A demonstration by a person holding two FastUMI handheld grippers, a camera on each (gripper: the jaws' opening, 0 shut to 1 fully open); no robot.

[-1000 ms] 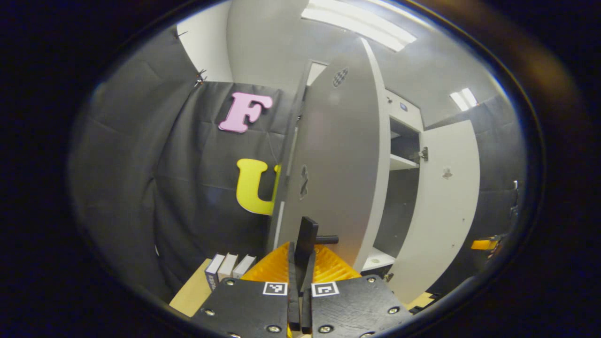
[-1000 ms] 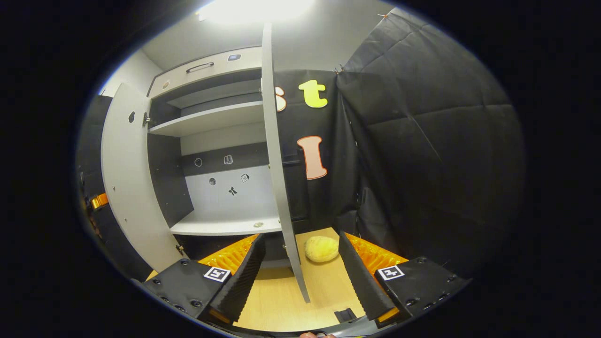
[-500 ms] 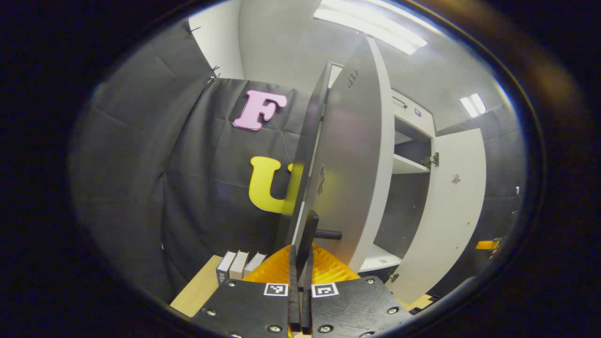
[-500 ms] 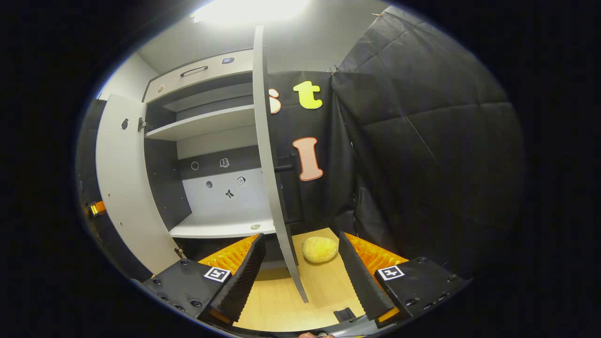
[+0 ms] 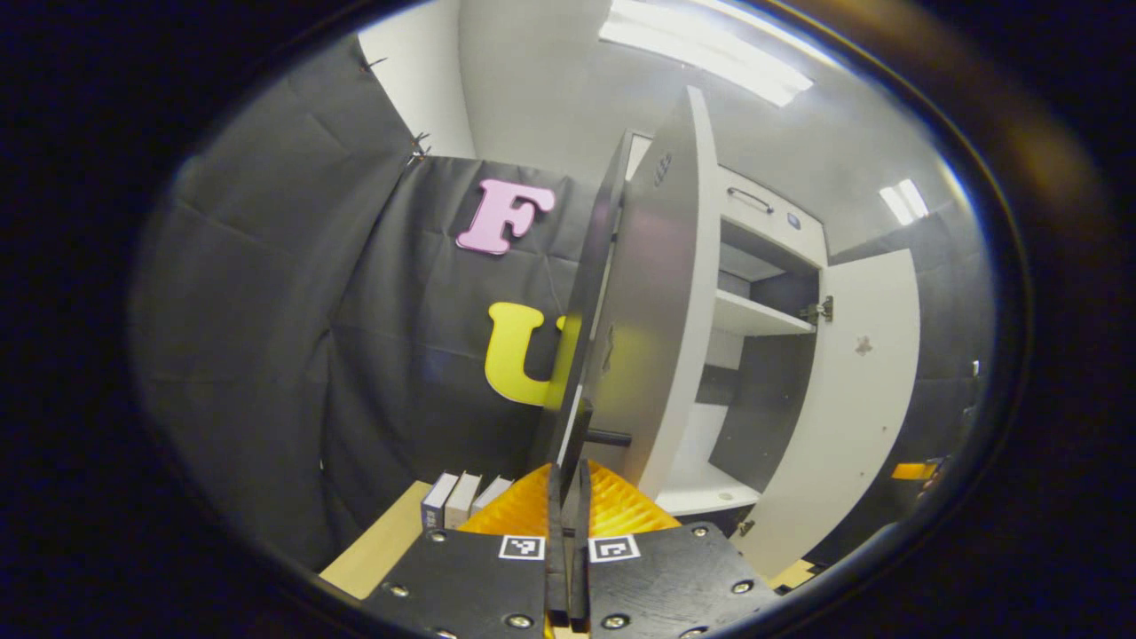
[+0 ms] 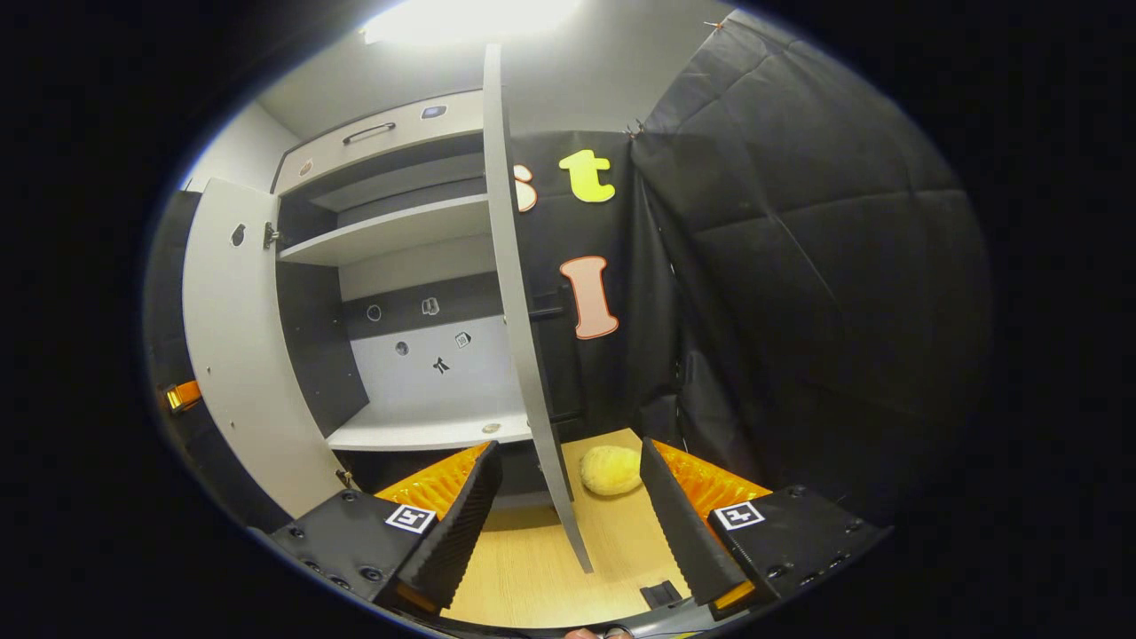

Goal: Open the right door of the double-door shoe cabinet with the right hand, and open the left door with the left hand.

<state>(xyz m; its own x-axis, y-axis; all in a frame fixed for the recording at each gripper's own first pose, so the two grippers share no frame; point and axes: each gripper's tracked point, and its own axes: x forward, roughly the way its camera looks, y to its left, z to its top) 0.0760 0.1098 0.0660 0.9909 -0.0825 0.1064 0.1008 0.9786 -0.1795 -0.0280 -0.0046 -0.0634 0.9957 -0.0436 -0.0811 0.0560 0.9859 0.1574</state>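
In the left gripper view the pale left door [image 5: 657, 311] stands swung wide out from the shoe cabinet [image 5: 754, 315]. My left gripper [image 5: 569, 470] is shut on that door's black bar handle [image 5: 579, 435]. The right door [image 5: 843, 399] hangs open farther off. In the right gripper view the right door [image 6: 519, 311] shows edge-on, with its dark handle [image 6: 547, 312] on the far side. My right gripper [image 6: 568, 451] is open, one finger on each side of the door's lower edge without touching it. The left door [image 6: 240, 355] and bare shelves [image 6: 417, 430] lie beyond.
Three books [image 5: 461, 497] stand on the wooden surface [image 5: 373, 550] by the left door. A yellow round lump [image 6: 611, 470] lies on the wood behind the right door. Black cloth walls close in on both sides. A drawer front [image 6: 382, 138] tops the cabinet.
The left door has swung a little farther open with my left gripper on its handle, showing more of the shelves. The right gripper has barely shifted and stays open.
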